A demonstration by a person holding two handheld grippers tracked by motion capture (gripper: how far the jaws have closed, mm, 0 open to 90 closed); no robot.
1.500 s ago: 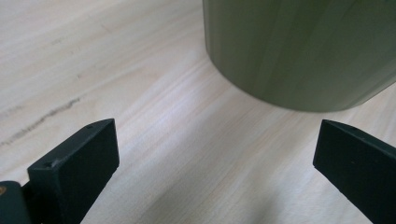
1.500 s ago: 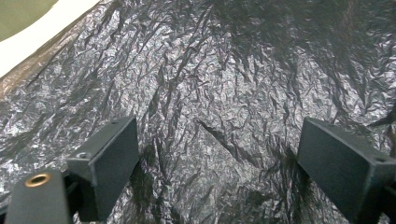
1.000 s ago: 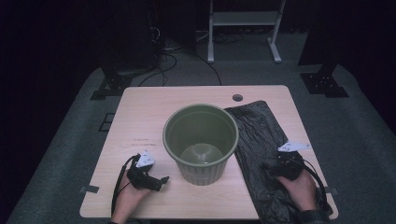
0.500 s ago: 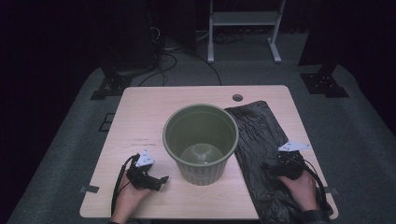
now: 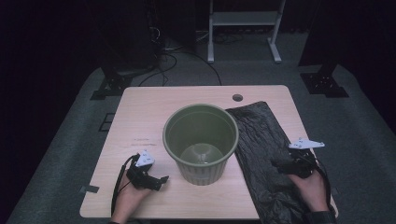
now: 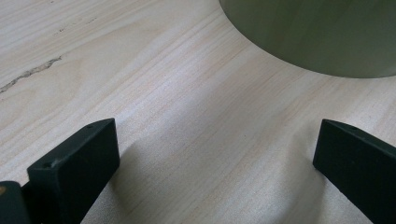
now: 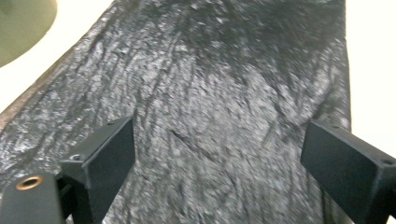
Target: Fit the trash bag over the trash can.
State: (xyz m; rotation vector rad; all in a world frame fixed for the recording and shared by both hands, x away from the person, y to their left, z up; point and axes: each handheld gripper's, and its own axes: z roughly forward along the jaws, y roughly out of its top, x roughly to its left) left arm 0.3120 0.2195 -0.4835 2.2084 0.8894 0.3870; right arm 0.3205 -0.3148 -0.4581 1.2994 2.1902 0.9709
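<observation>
Right gripper (image 7: 217, 154): jaws spread wide, nothing between them, hovering low over the black plastic bag (image 7: 224, 93); whether the tips touch the film can't be told. In the high view the right gripper (image 5: 280, 164) sits over the bag (image 5: 261, 140) near the tabletop's right edge, jaws aimed toward the bin, hand (image 5: 310, 189) behind it toward the front right corner, wrist cut by the frame bottom. The grey plate on top is level.

Left gripper (image 6: 215, 154): jaws also spread wide, empty, low over bare wood, bin wall (image 6: 317, 32) just ahead at the upper right. High view: left gripper (image 5: 159, 181) near the front left corner, pointing right at the bin base, not touching it; hand (image 5: 128, 198) behind, forearm cut off at the bottom, cable looping on its left.

Green bin (image 5: 201, 142) stands upright mid-tabletop, open mouth up, inside empty as far as seen. Bag lies flat and crinkled along the right side, its left edge touching or tucked under the bin, can't tell which; near end runs off the front edge. Table (image 5: 149, 107) is light wood. Right gripper view is blurry.
</observation>
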